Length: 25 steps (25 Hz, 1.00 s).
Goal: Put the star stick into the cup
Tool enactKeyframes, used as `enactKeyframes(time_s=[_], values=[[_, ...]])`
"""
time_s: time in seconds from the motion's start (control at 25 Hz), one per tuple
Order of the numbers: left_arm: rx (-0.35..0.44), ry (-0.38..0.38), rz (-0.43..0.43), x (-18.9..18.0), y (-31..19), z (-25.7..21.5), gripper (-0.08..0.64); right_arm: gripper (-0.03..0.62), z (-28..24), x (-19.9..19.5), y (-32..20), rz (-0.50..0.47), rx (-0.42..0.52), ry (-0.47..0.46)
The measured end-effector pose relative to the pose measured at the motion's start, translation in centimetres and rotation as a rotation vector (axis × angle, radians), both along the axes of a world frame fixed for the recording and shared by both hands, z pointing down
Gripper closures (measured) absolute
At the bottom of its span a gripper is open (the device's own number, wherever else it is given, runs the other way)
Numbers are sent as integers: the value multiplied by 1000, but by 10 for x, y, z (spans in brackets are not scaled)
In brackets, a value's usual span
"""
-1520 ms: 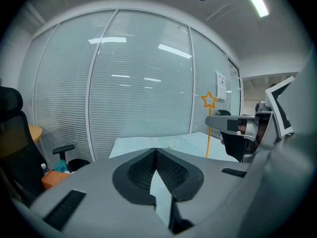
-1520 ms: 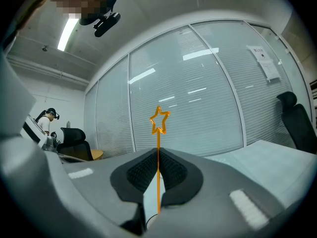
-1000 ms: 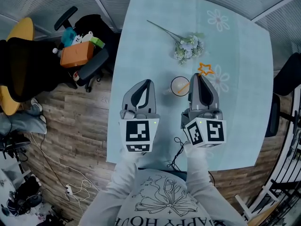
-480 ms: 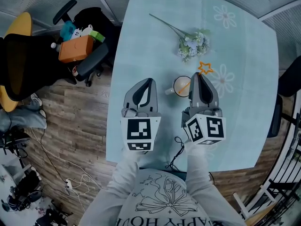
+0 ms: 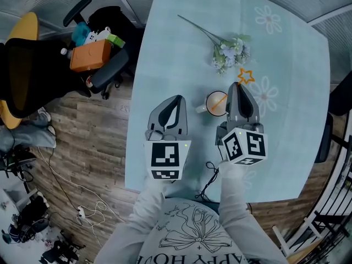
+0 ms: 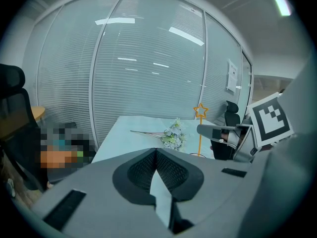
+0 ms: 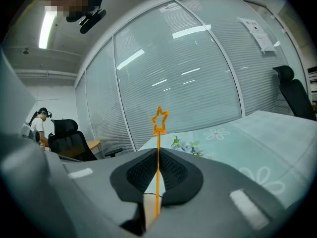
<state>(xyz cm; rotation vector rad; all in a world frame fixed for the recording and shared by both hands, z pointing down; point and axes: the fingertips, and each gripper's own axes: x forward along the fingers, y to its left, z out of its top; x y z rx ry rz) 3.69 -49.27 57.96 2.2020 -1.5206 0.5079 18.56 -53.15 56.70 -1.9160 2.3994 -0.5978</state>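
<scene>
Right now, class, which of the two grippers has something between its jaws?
The right gripper: its jaws are shut on the orange star stick. The left gripper's jaws are together with nothing between them.

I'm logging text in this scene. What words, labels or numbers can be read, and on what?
"APPY HO": upside down on the shirt, cut by the picture's edge.
Sheet on the glass wall: print too small to read.
Left marker cube and right marker cube: square patterns, no letters.
</scene>
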Motion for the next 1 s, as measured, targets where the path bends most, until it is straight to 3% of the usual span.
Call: enactKeyframes(time_s=[0.52, 1.0], values=[[6, 1, 14, 4, -1, -3, 554, 546, 9, 12, -2, 41, -40, 7], [110, 6, 10, -4, -4, -56, 554, 535, -53, 20, 23, 75, 62, 23]])
